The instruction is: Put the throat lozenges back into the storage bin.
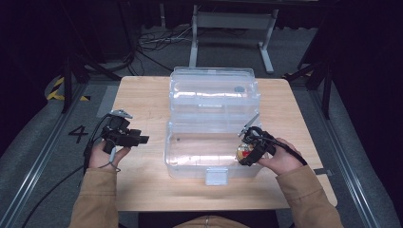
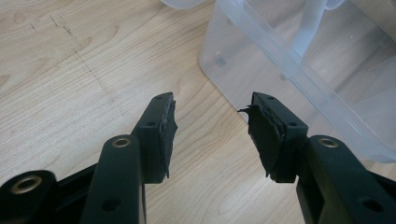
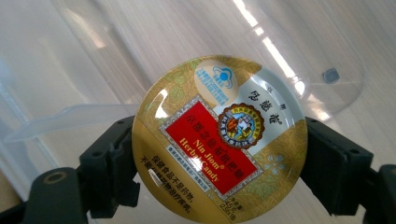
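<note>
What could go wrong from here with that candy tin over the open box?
1. The right gripper holds the round candy tin only by its smooth curved rim, jaws at opposite edges; it could slip or pivot out.
2. The tin hangs over the clear plastic box, close to its right wall; lowering could clip the rim.
3. The left gripper is open beside the box, not bracing it, so a bump may shift it.
</note>
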{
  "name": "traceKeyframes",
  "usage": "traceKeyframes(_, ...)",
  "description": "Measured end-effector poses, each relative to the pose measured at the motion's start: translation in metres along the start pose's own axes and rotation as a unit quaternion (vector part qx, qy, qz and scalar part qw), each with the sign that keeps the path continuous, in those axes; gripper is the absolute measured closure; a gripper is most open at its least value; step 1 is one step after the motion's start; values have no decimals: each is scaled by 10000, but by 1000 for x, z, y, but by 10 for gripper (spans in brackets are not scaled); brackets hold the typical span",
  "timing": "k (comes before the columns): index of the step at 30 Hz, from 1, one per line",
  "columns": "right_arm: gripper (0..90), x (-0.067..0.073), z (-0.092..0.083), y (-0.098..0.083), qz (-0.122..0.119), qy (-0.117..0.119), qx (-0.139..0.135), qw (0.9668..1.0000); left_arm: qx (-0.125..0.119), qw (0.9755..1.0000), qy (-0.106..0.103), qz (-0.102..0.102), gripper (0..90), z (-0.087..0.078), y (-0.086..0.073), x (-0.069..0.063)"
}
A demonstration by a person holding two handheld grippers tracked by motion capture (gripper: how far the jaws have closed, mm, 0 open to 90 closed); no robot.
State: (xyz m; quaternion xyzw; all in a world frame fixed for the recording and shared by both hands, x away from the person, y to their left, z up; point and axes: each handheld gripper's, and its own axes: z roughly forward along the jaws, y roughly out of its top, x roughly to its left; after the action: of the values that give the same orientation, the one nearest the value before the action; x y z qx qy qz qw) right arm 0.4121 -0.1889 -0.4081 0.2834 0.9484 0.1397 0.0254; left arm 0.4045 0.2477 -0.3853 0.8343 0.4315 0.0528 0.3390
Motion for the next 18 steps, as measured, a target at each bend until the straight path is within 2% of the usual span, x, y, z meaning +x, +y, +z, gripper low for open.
traceKeyframes(5,202,0,2,1,88,-45,43,9999,12,10000,0,-1,512,0,0,0)
traceKeyframes(7,202,2,5,2,150,-168,105,9997,10,10000,0,-7,512,0,0,0)
traceKeyframes(12,202,4,7,4,312,-255,120,9991,13,10000,3,0,512,0,0,0)
traceKeyframes(13,202,5,8,4,308,-375,160,9987,13,10000,-1,14,512,0,0,1)
traceKeyframes(14,202,6,9,5,330,-399,167,9985,11,10000,0,13,512,0,0,1)
traceKeyframes(18,202,6,9,5,424,-410,164,9981,17,10000,-3,9,513,0,0,1)
